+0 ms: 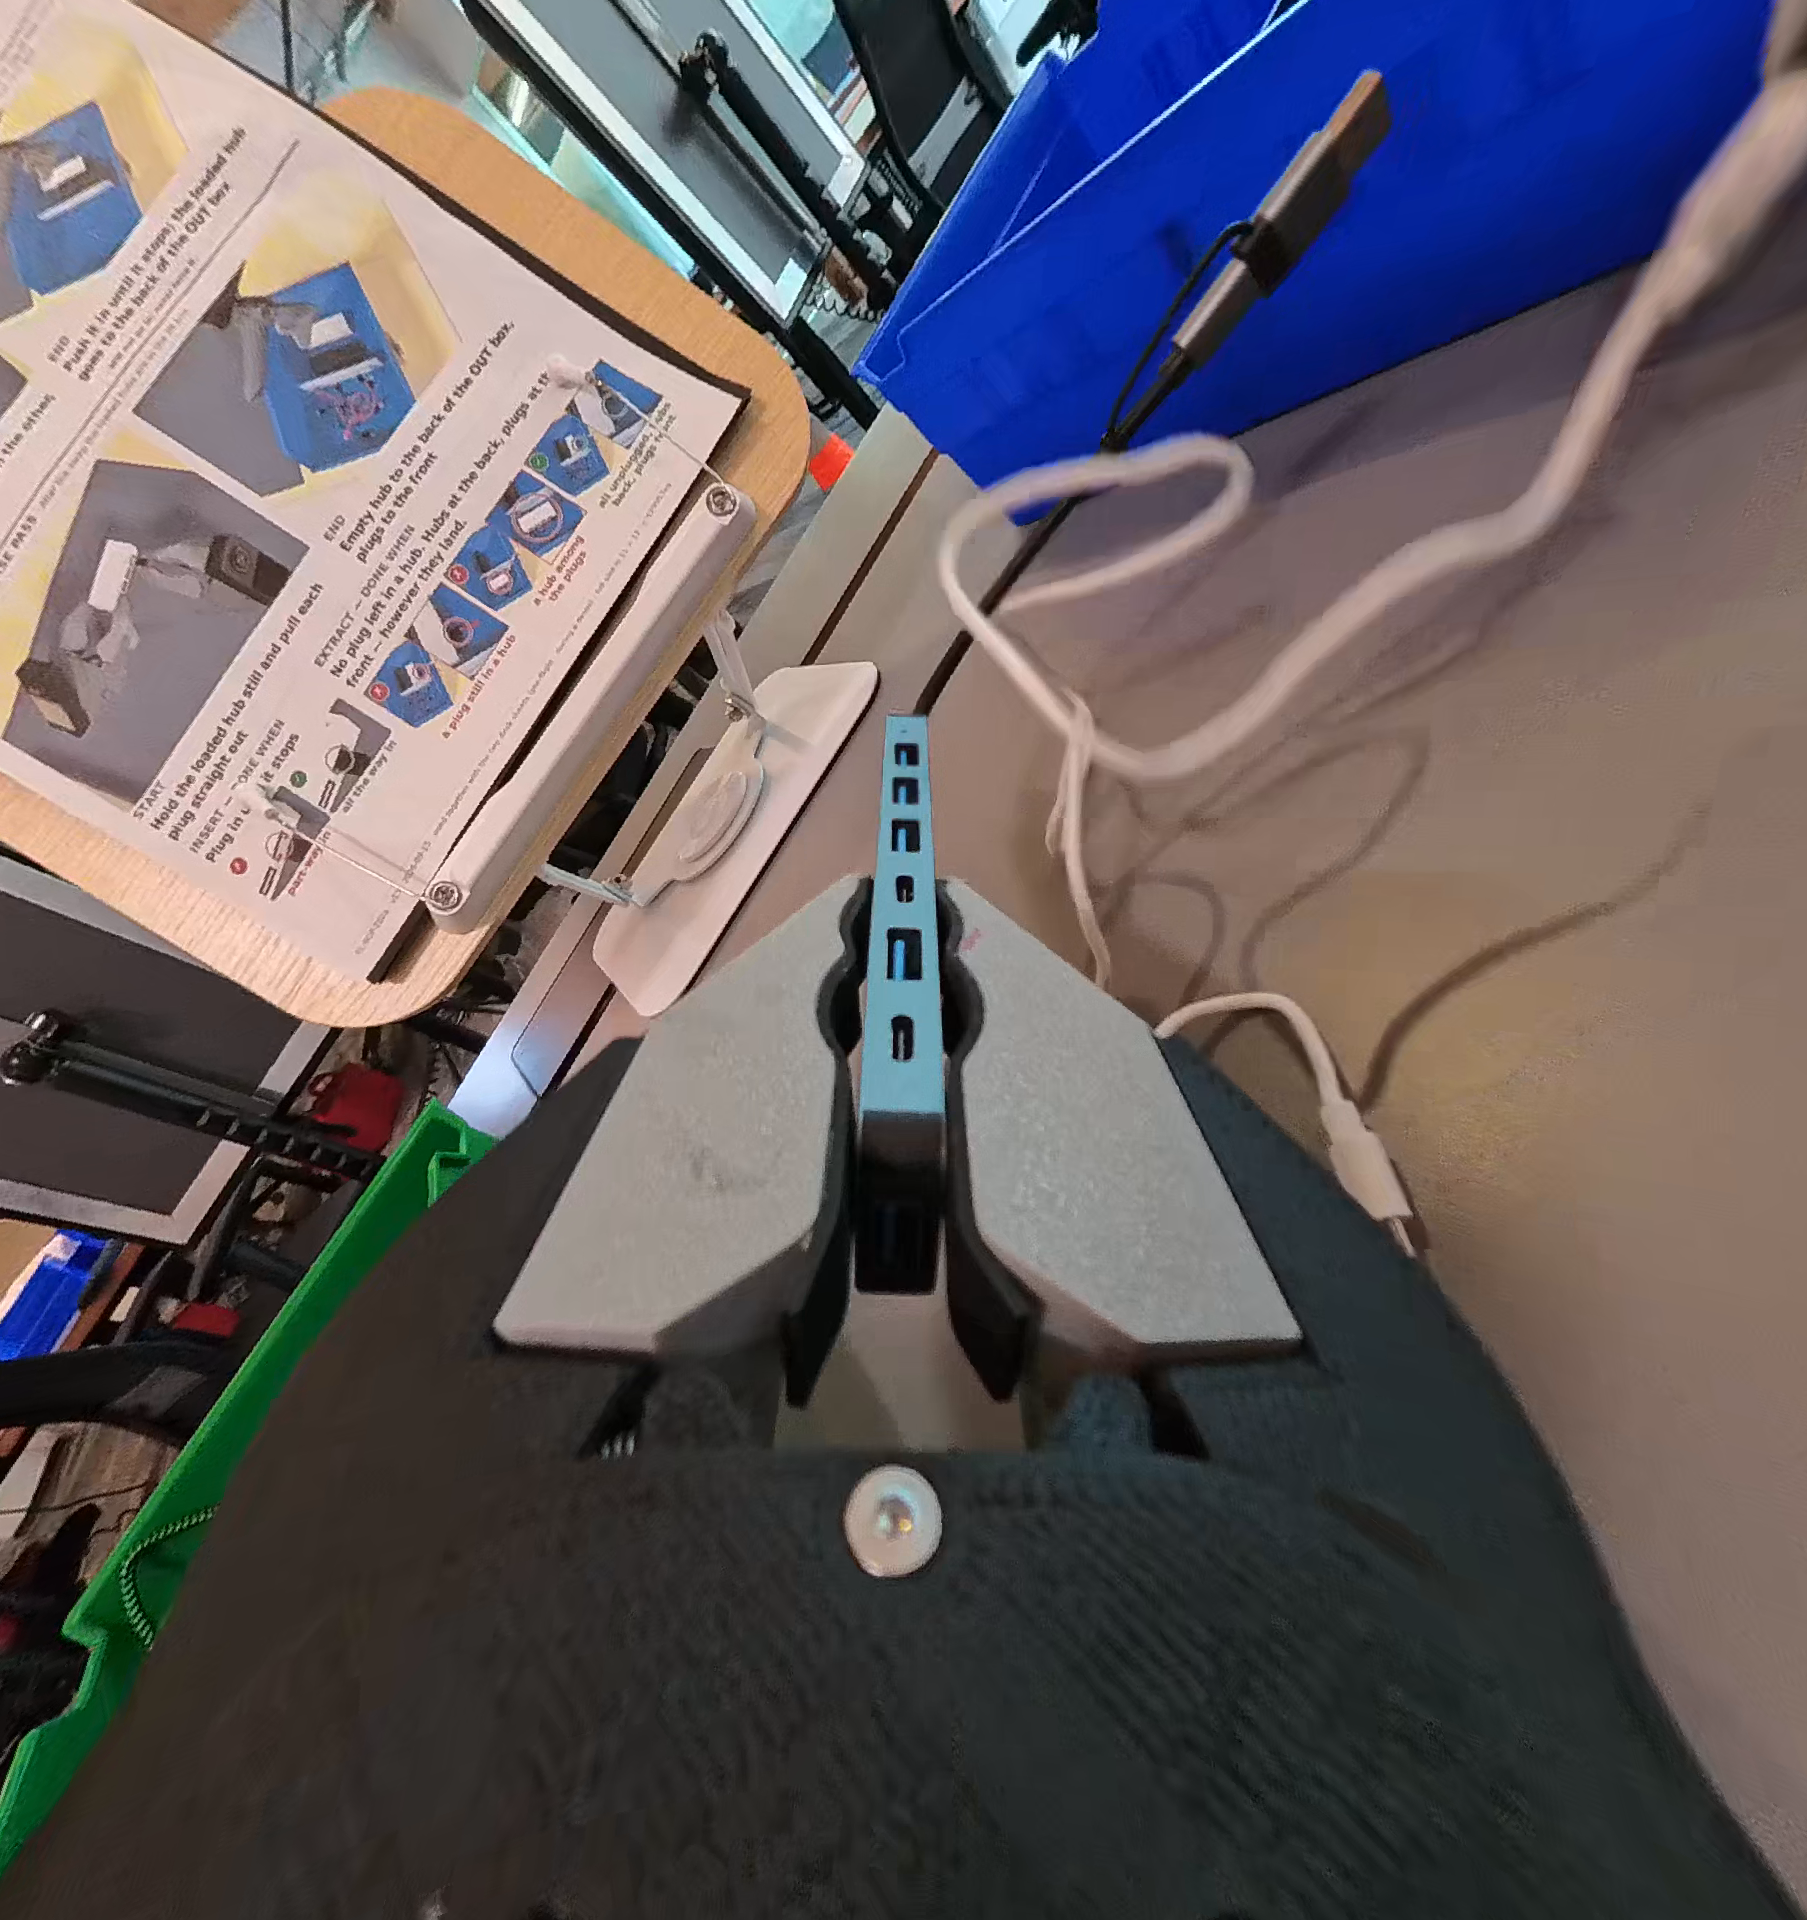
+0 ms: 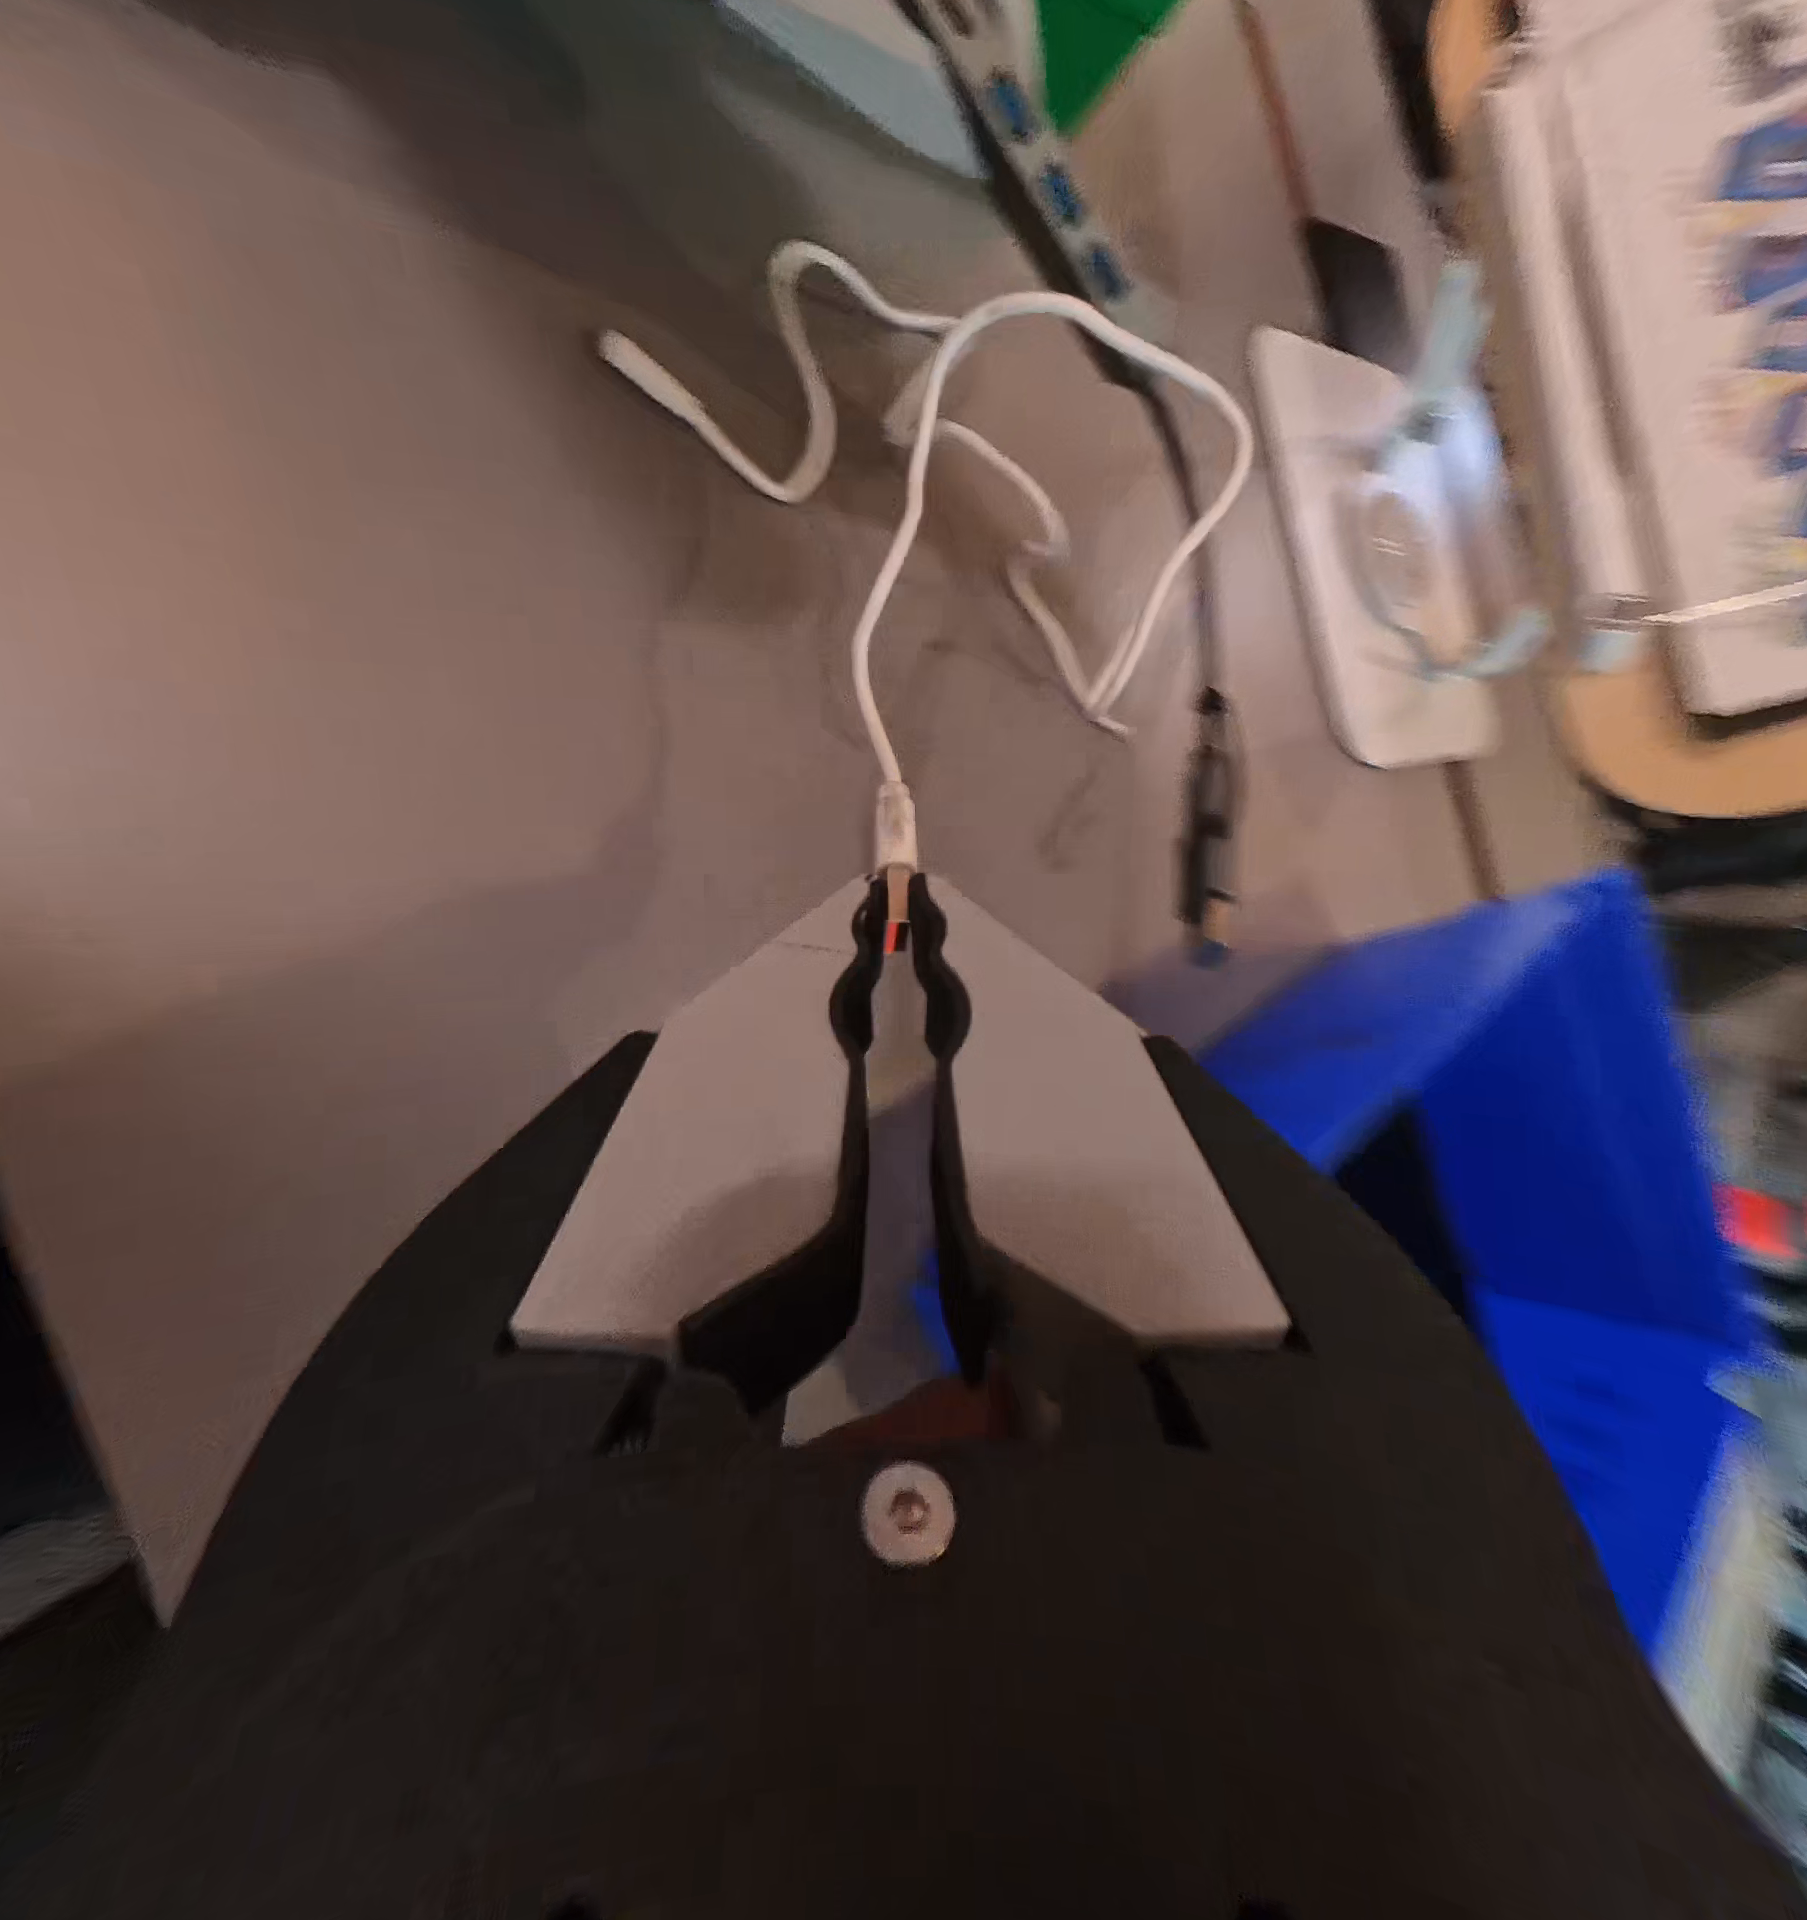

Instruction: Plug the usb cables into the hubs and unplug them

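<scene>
My left gripper (image 1: 904, 896) is shut on a slim blue-grey USB hub (image 1: 904, 831), held edge-on with its row of ports facing the camera. The hub's black lead ends in a dark USB plug (image 1: 1314, 166) in front of the blue bin. My right gripper (image 2: 894, 896) is shut on the plug (image 2: 894, 831) of a white USB cable (image 2: 982, 343), which loops away over the grey table. The hub (image 2: 1060, 192) shows at the top of the right wrist view, apart from the white plug. The white cable (image 1: 1086, 499) and its other connector (image 1: 1366, 1164) lie right of the hub.
A blue bin (image 1: 1398, 239) stands on the grey table (image 1: 1605, 831) beyond the hub; it also shows in the right wrist view (image 2: 1450, 1060). An instruction sheet (image 1: 255, 468) rests on a wooden board on a white stand (image 1: 774, 810) at the left. The right wrist view is motion-blurred. My hands' fingertips stand some 15 centimetres from each other.
</scene>
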Motion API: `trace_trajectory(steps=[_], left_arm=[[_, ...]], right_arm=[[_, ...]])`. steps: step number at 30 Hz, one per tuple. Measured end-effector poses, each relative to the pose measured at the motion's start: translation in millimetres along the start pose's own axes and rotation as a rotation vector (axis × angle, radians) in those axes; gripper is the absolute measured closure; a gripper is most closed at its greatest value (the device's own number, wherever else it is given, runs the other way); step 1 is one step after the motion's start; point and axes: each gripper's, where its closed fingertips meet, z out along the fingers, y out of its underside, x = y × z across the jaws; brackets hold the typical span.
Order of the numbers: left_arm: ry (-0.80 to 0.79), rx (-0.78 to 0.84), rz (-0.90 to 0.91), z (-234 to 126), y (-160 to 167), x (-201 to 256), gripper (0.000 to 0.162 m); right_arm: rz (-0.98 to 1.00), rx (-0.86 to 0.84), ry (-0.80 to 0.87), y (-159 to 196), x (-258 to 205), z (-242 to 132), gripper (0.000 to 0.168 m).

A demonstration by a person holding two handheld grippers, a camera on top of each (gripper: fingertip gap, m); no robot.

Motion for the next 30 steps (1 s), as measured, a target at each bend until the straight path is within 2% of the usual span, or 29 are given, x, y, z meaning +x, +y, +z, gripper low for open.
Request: trace_trajectory(steps=[2, 5, 9, 14, 17, 21, 23, 27, 30], left_arm=[[-0.007, -0.008, -0.005, 0.8, 1.5, -1.2, 0.154], [-0.029, -0.027, -0.026, 1.3, 4.8, -5.8, 0.154], [-0.082, -0.058, -0.041, 0.6, 10.4, -14.9, 0.156], [-0.101, -0.067, -0.045, -0.2, 12.4, -17.3, 0.155], [-0.106, -0.076, -0.042, 0.4, 13.4, -18.2, 0.154], [-0.112, -0.07, -0.053, -0.4, 12.3, -19.7, 0.155], [-0.116, -0.075, -0.058, -0.4, 13.2, -20.4, 0.155], [-0.109, -0.09, -0.055, 1.4, 15.9, -18.3, 0.155], [-0.109, -0.101, -0.058, 2.3, 17.9, -18.1, 0.155]], right_arm=[[-0.07, -0.087, 0.119, 3.2, 22.6, -18.6, 0.166], [-0.178, -0.282, 0.147, 17.4, 28.4, -37.1, 0.166], [-0.271, -0.599, 0.046, 60.0, 12.0, -37.4, 0.166], [-0.284, -0.75, -0.162, 84.8, -15.0, -44.6, 0.165], [-0.305, -0.696, -0.224, 70.8, -15.5, -50.3, 0.165], [-0.216, -0.479, -0.187, 20.0, -0.5, -24.3, 0.162], [-0.219, -0.423, -0.119, 3.2, 13.5, -4.4, 0.161], [-0.353, -0.337, 0.021, -20.7, 37.0, 33.4, 0.167], [-0.329, -0.357, 0.168, -23.9, 66.8, 54.7, 0.159]])
